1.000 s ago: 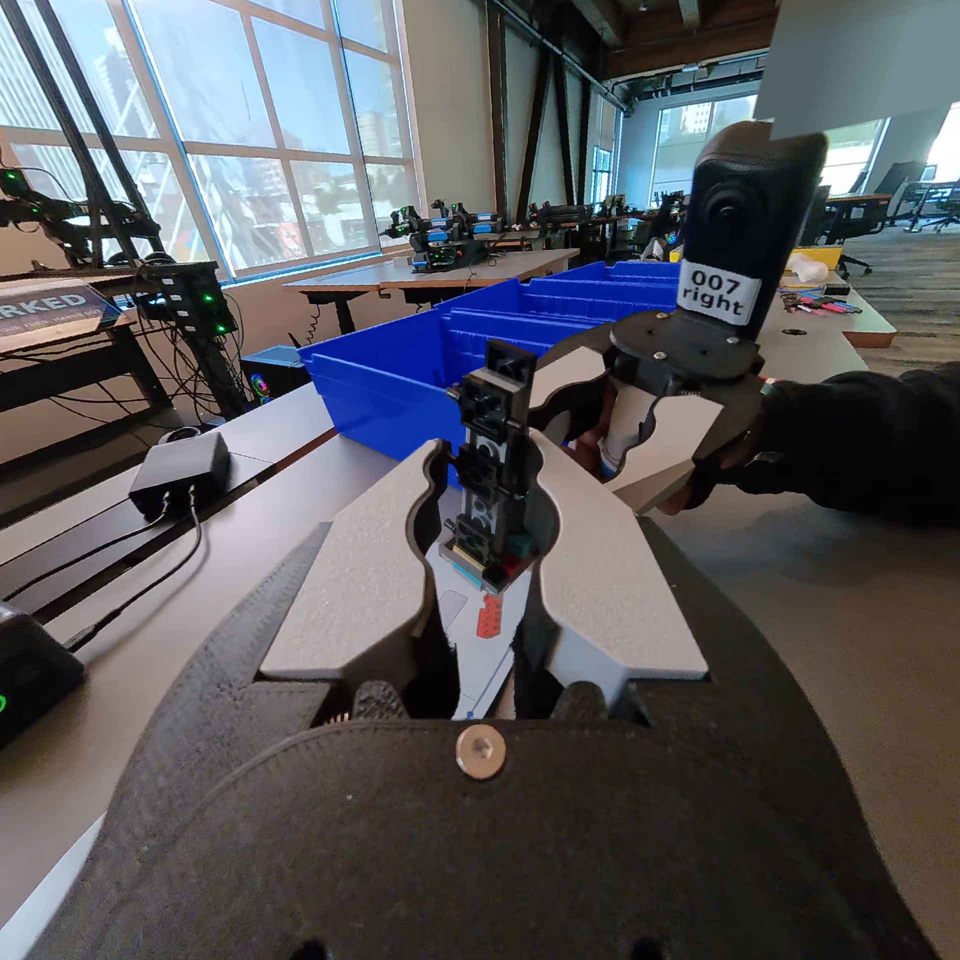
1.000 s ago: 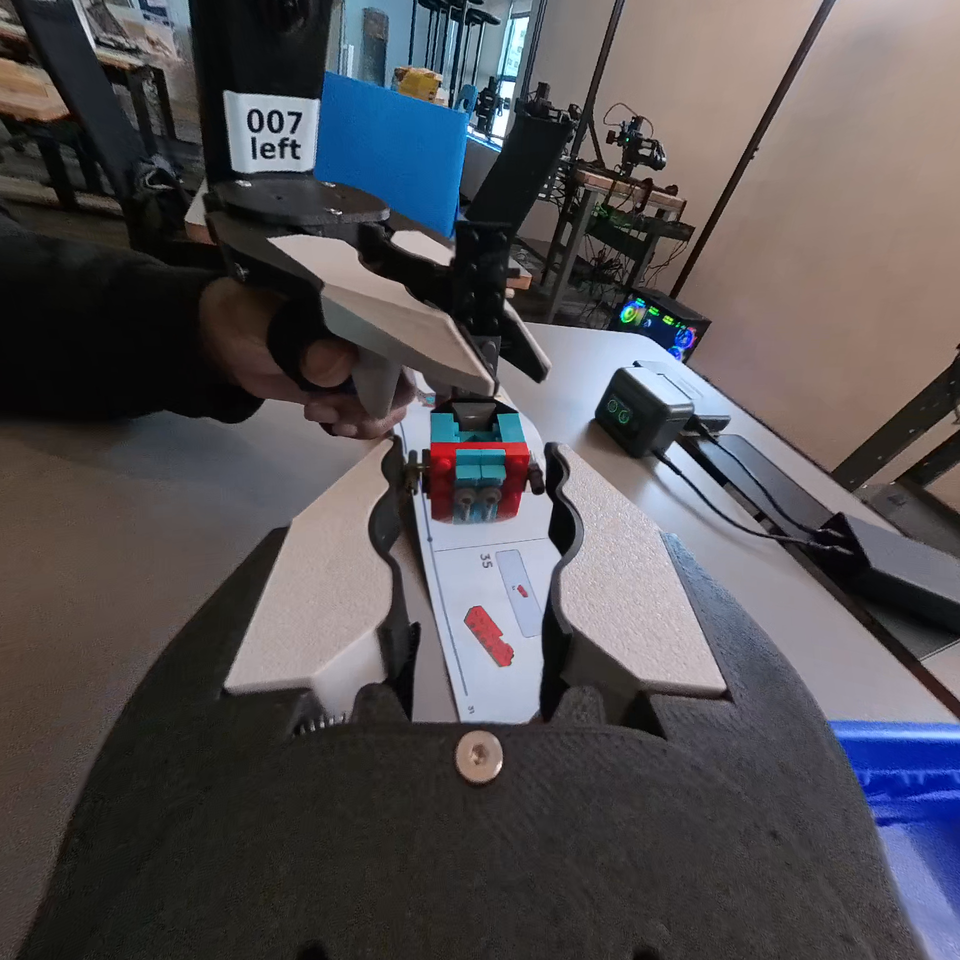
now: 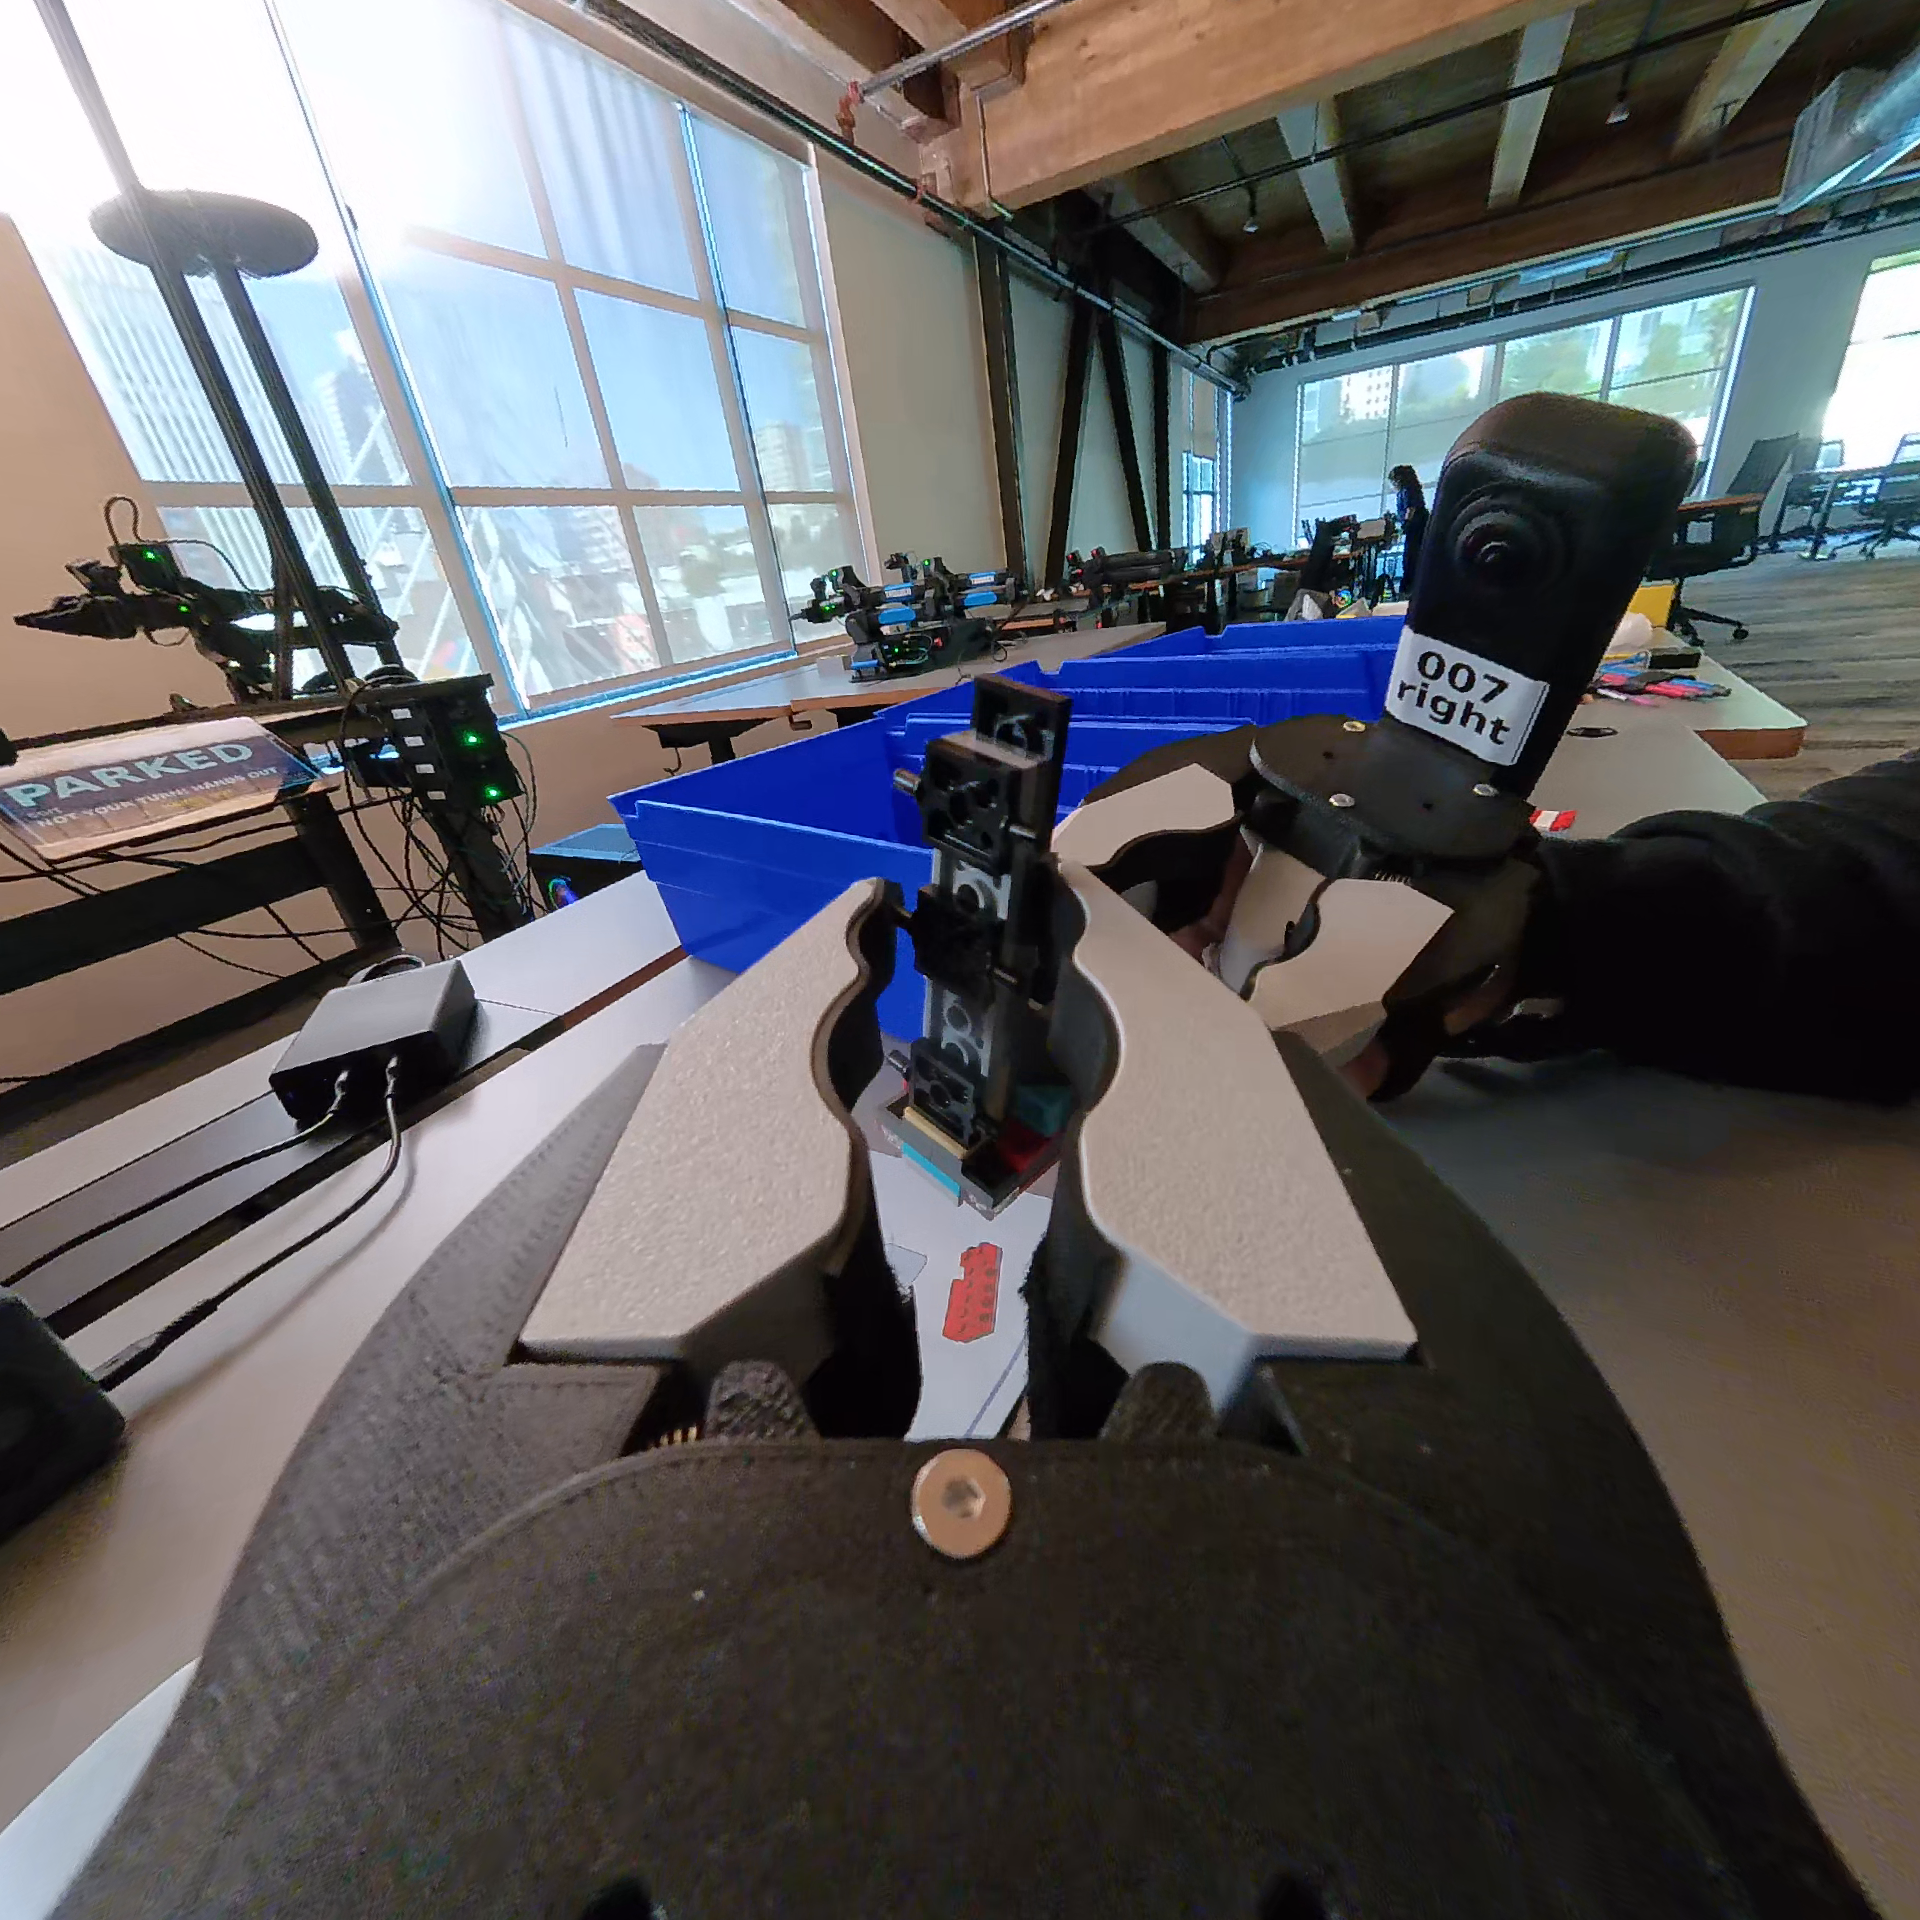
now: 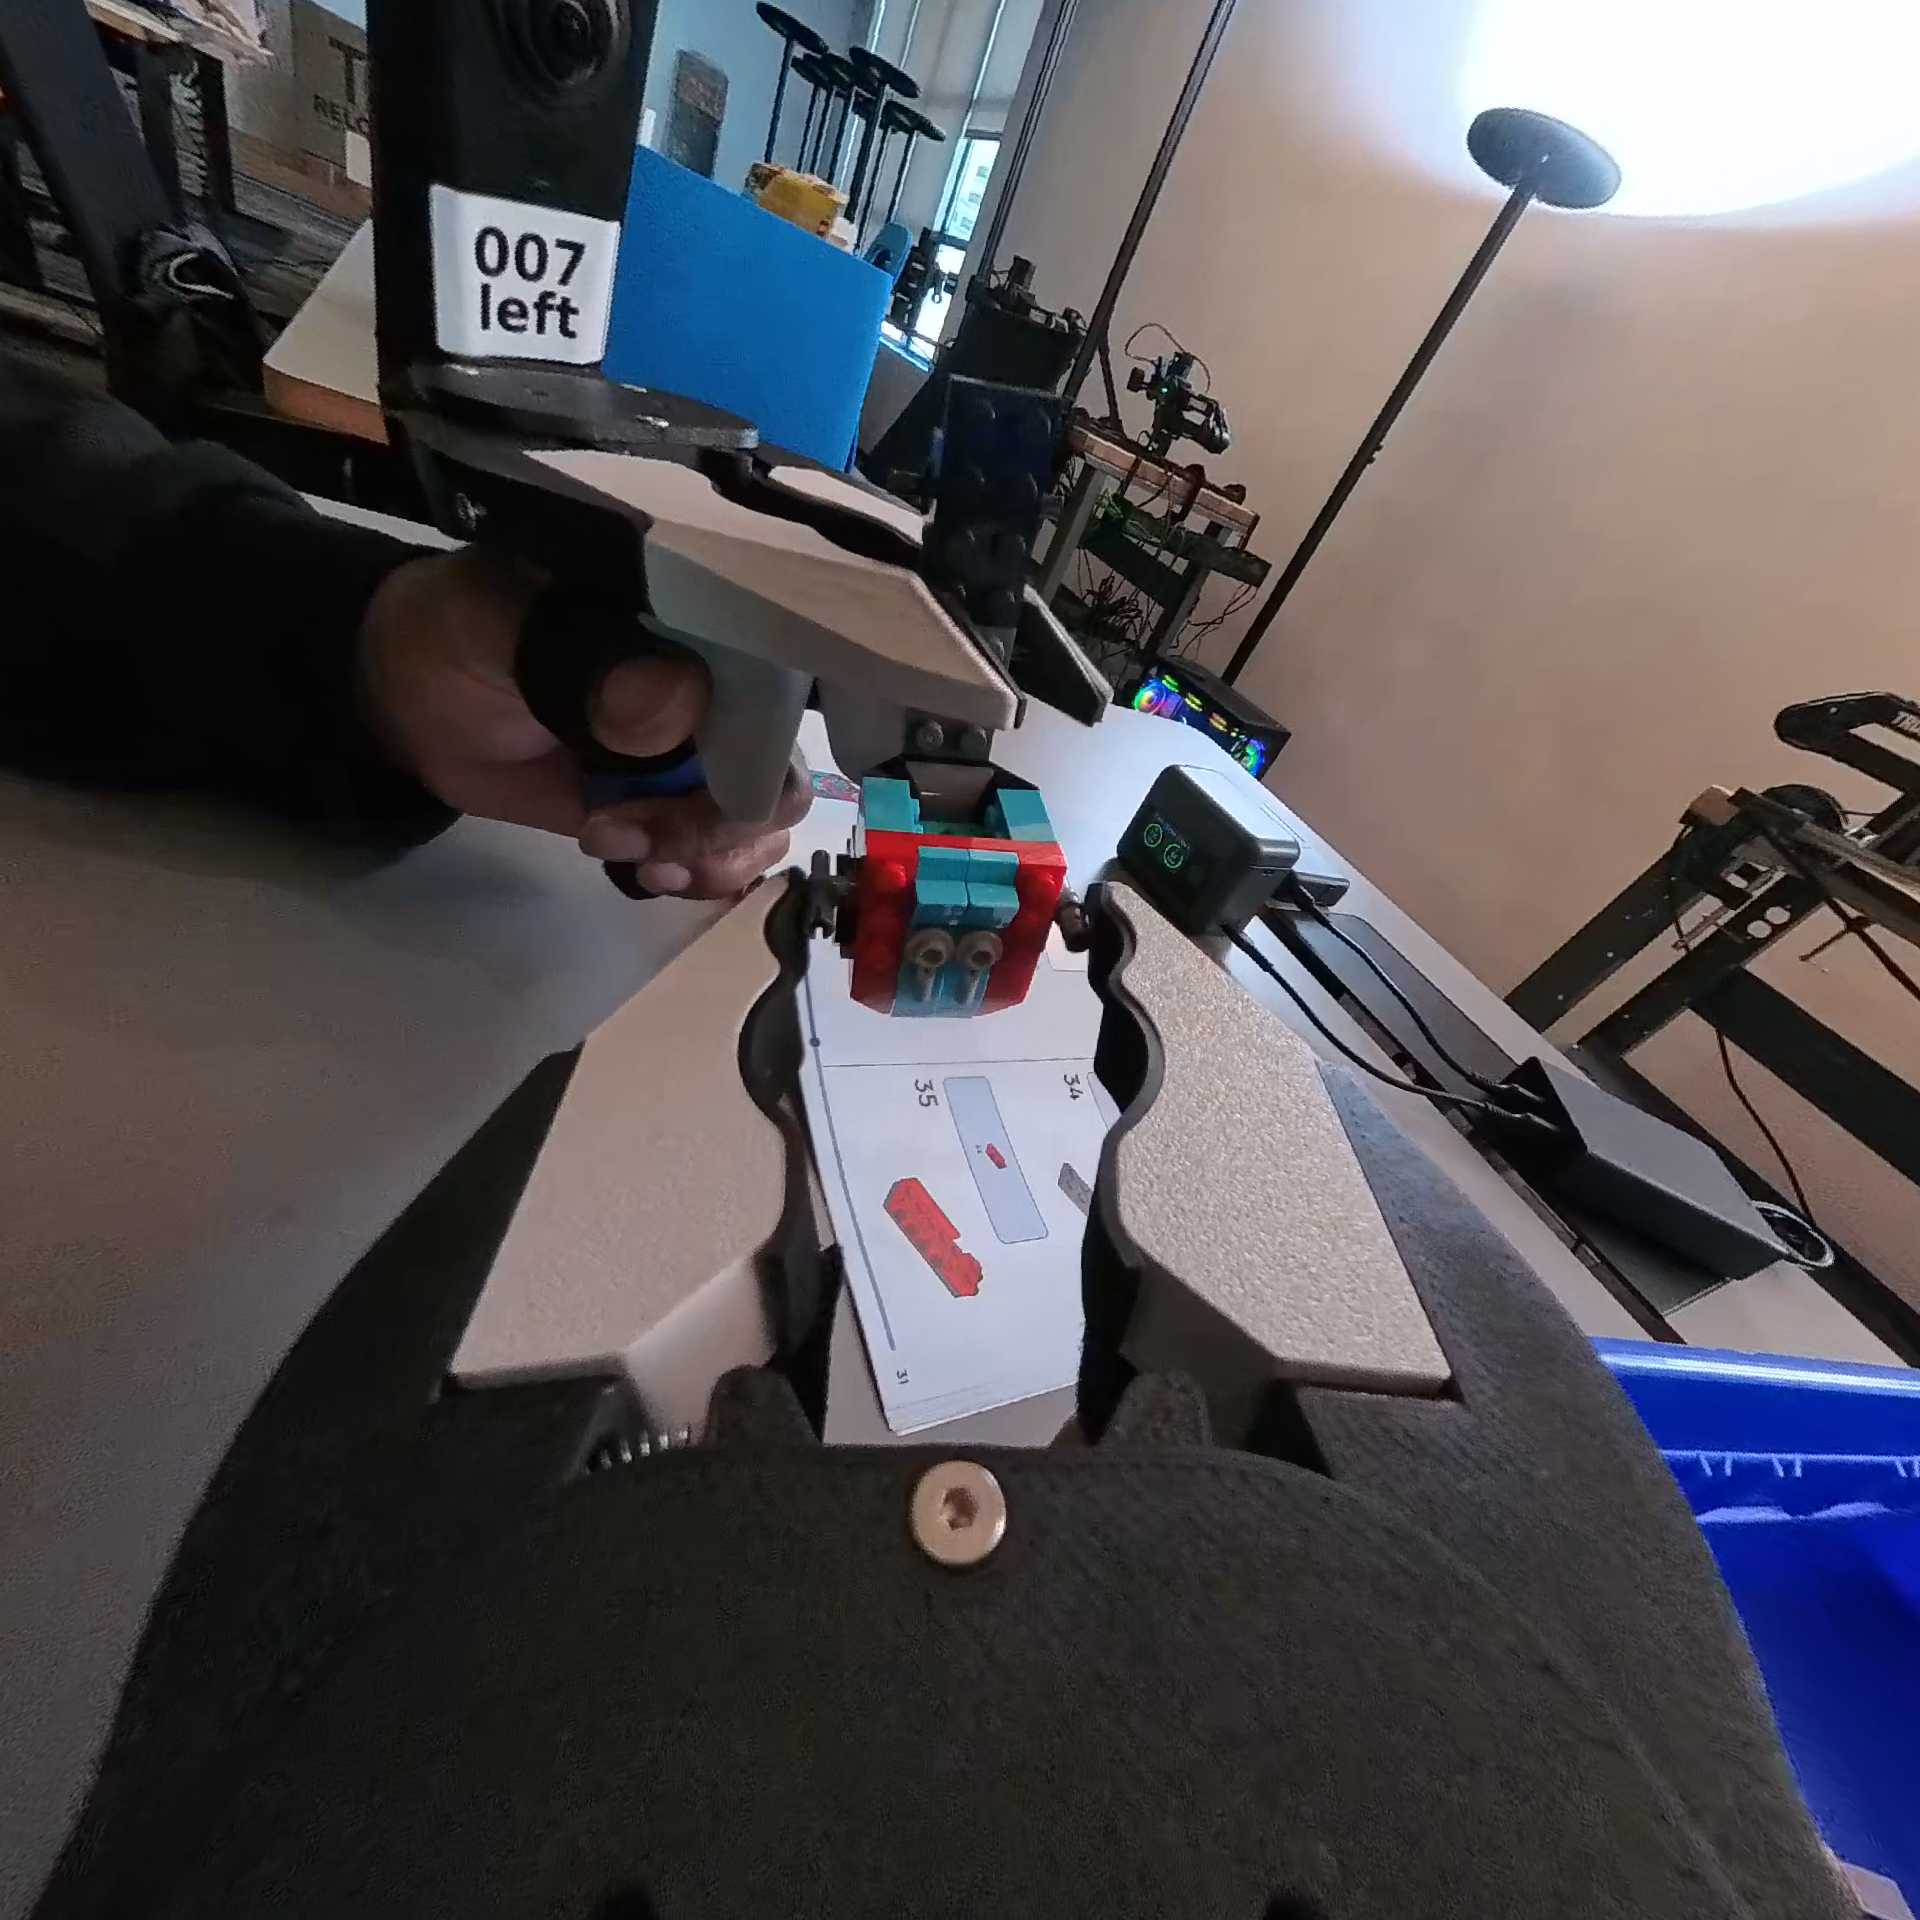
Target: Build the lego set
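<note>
Now both tongs meet over the grey table, each one held by a hand in a black sleeve. The left gripper is closed on a tall black lego column, which stands upright between its two grey fingers and rises well above their tips. At the lower end of this column there are some small grey, teal and red bricks, just above the instruction sheet.

The right gripper holds the red and teal lego block. Its tips press on the small black pegs that stick out at the two sides of the block, so the fingers are narrow around it but not fully together. Two grey pins point out of the front of the block, toward the camera of this gripper. From the right wrist view, the left gripper comes from the left side and hangs directly above the block, and the black column goes up from it. The bottom of the column seems to touch the dark opening on top of the block, but I cannot say whether it is already seated.

Under the right gripper lies the open instruction sheet. To the right of its fingers stands a small dark charger with cables, and at the lower right is the corner of a blue bin.
</note>
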`<action>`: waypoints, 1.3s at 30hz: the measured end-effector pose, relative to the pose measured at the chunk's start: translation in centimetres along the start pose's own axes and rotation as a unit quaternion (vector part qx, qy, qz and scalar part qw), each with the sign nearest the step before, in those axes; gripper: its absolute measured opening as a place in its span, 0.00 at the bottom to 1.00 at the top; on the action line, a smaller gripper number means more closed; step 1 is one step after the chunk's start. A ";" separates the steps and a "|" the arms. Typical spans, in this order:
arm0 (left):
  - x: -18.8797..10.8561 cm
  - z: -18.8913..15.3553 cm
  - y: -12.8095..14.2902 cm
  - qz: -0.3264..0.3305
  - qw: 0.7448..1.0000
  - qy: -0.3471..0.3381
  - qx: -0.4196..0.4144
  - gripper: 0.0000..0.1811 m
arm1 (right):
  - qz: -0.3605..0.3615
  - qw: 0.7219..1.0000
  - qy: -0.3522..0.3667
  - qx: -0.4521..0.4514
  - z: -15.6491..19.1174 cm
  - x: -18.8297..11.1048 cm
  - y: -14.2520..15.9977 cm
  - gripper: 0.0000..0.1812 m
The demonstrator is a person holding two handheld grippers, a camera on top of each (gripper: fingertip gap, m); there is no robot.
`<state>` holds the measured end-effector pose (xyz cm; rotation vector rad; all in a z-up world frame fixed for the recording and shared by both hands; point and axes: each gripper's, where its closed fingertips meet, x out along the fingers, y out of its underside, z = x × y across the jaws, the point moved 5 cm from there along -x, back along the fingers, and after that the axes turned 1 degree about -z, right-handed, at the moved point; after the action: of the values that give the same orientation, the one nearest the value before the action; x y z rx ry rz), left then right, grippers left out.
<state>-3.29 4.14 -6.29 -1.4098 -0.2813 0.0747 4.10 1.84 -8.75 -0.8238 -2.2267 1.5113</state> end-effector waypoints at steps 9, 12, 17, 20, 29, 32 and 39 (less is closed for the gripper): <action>-0.2 0.0 0.1 -0.008 0.999 0.033 -0.029 0.15 | -0.031 0.999 -0.017 0.023 0.0 -0.5 -0.3 0.29; -0.3 -0.1 0.2 -0.004 0.997 0.060 -0.048 0.16 | -0.043 0.998 -0.030 0.035 0.1 -0.6 -0.4 0.29; -0.5 -0.3 0.7 0.009 0.990 0.104 -0.092 0.21 | -0.064 0.994 -0.058 0.068 0.4 -0.8 -0.7 0.29; -0.7 -0.2 0.5 -0.001 0.983 0.127 -0.132 0.21 | -0.075 0.991 -0.064 0.089 0.2 -1.0 -0.8 0.29; -0.8 0.1 0.8 -0.003 0.950 0.176 -0.259 0.28 | -0.123 0.978 -0.055 0.158 -1.2 -1.8 -1.5 0.29; -0.7 -0.2 1.2 0.004 0.942 0.188 -0.277 0.28 | -0.144 0.970 -0.055 0.189 -1.6 -2.0 -1.8 0.29; 0.2 -1.8 1.8 0.028 0.948 0.196 -0.250 0.27 | -0.170 0.954 -0.061 0.238 -1.6 -1.9 -2.0 0.29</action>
<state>-2.50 2.69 -8.26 -1.8968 0.0812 -0.2459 5.88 1.32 -6.20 -0.1943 -1.8301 1.8402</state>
